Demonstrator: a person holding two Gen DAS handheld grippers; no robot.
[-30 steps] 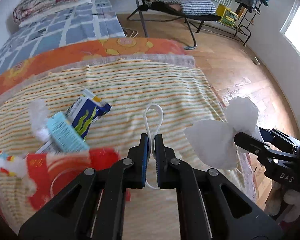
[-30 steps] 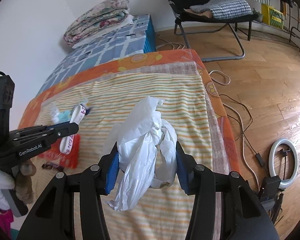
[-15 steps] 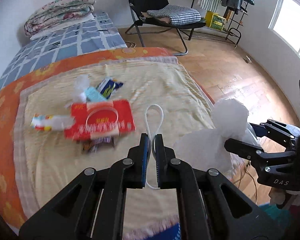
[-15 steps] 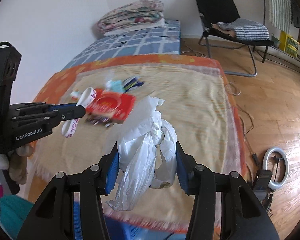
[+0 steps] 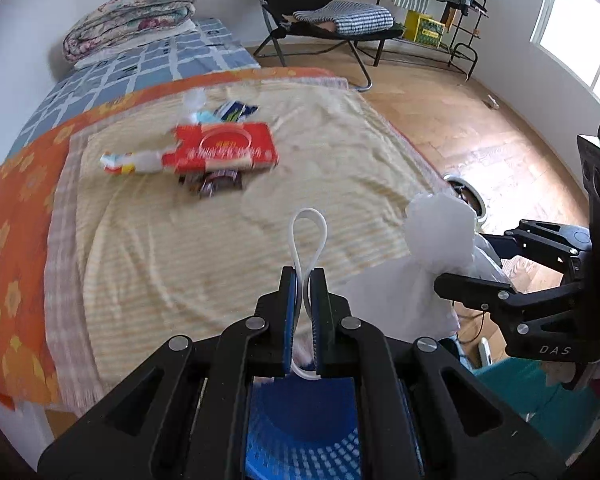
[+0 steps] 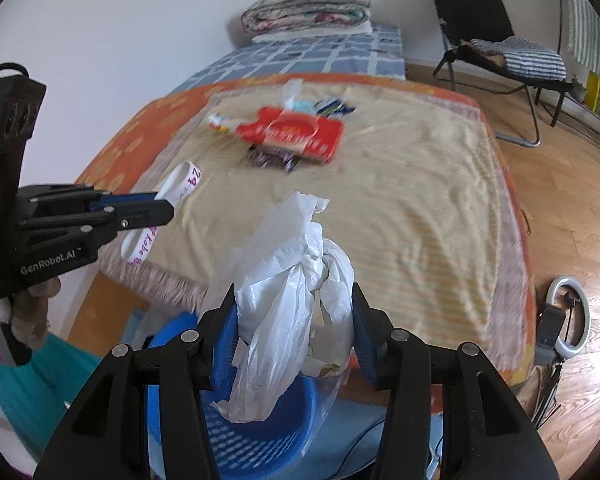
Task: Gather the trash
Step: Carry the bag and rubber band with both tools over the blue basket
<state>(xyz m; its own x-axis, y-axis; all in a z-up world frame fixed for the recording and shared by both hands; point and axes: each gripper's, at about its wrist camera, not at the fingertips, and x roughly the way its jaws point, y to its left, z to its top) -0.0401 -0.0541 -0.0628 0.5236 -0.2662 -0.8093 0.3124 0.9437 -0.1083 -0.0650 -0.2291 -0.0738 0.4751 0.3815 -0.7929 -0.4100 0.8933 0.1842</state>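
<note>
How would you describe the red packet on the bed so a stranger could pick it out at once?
Start at the bed with the yellow striped cover. A small heap of litter lies near its middle. The red packet is the biggest piece there: flat, rectangular, with a pale oval ring on top, lying over a dark wrapper and beside a white wrapper.

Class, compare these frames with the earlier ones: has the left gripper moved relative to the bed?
Yes. The left gripper has pulled back off the bed; its near edge now shows, and a blue basket lies below.
</note>
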